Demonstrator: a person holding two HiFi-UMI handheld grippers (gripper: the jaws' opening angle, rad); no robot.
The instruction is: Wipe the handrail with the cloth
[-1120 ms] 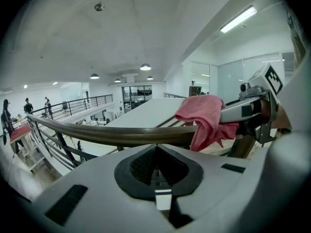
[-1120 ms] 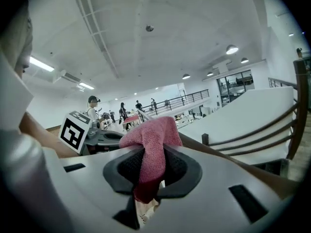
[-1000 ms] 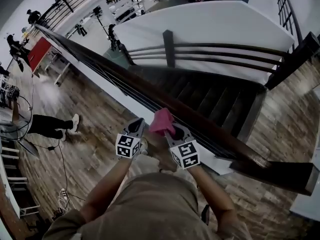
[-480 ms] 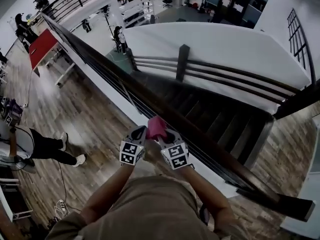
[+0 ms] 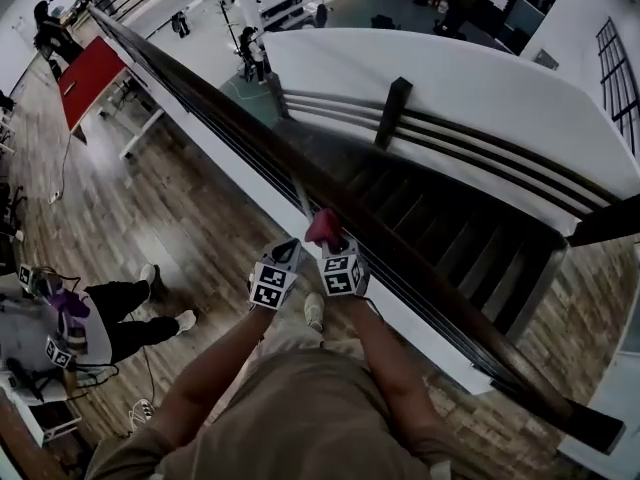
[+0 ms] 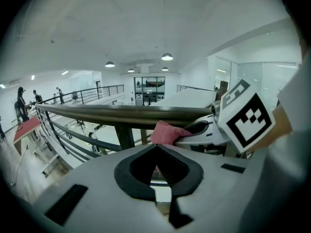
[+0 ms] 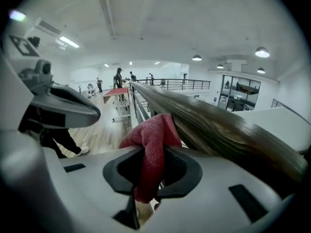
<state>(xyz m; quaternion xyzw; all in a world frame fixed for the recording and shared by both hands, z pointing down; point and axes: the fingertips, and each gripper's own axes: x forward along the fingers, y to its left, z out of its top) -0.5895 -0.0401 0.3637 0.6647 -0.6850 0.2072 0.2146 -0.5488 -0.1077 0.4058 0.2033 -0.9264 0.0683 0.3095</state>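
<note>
Head view looks steeply down past the person's forearms to two grippers held side by side at the handrail (image 5: 230, 128). The right gripper (image 5: 330, 251) is clenched on the red cloth (image 5: 322, 228): in the right gripper view a fold hangs down between its jaws, and the rest is bunched up against the near side and top of the dark wooden rail. Just to its left, the left gripper (image 5: 288, 256) has its jaws pressed together on nothing, its tips short of the rail, with the cloth ahead of it and to the right. At the near left, on the wooden floor (image 5: 190, 218), a person (image 5: 110, 323) sits with legs stretched out. From the cloth the rail runs away to the far left and back to the near right, thin bars below it. Beyond it on the right, dark stairs (image 5: 440, 218) go down beside a white wall (image 5: 450, 78). Far left stands a red table (image 5: 85, 73), with more people (image 5: 50, 30) past it
</note>
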